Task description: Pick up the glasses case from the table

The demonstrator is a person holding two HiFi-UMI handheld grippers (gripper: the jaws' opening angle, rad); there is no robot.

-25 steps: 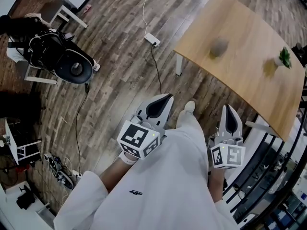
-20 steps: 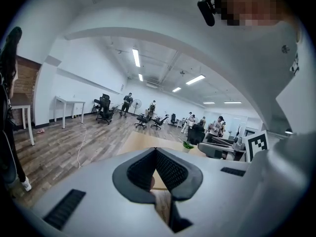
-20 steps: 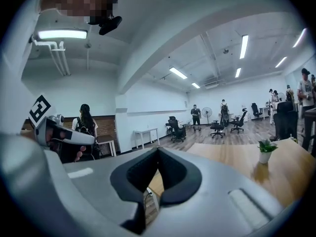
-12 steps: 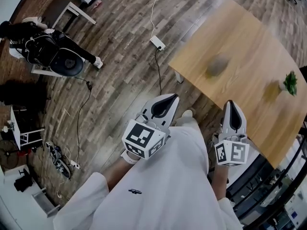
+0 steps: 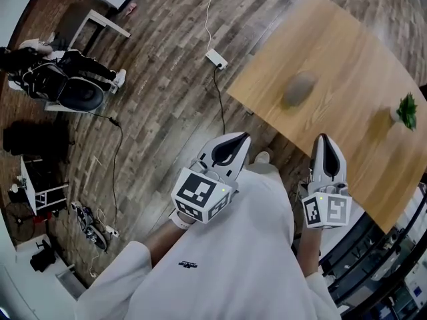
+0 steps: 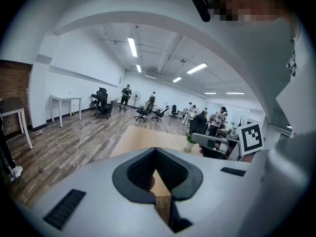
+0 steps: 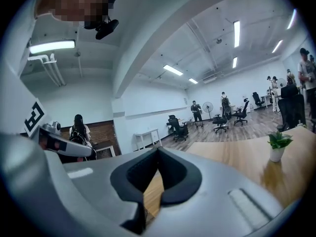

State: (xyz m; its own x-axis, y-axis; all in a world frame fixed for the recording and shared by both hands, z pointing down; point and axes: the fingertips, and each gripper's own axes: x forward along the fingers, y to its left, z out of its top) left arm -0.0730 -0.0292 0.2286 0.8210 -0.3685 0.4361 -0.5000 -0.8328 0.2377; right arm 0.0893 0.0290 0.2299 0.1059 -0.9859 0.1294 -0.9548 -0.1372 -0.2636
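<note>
Right now the left gripper [image 5: 235, 143] and the right gripper [image 5: 323, 145] are pointing toward the table [image 5: 347, 65], both with jaws pressed together on nothing, while the glasses case [image 5: 298, 89] is lying on the tabletop, well apart from them.

Open tabletop [image 5: 347, 52] around glasses case [image 5: 298, 89]
</note>
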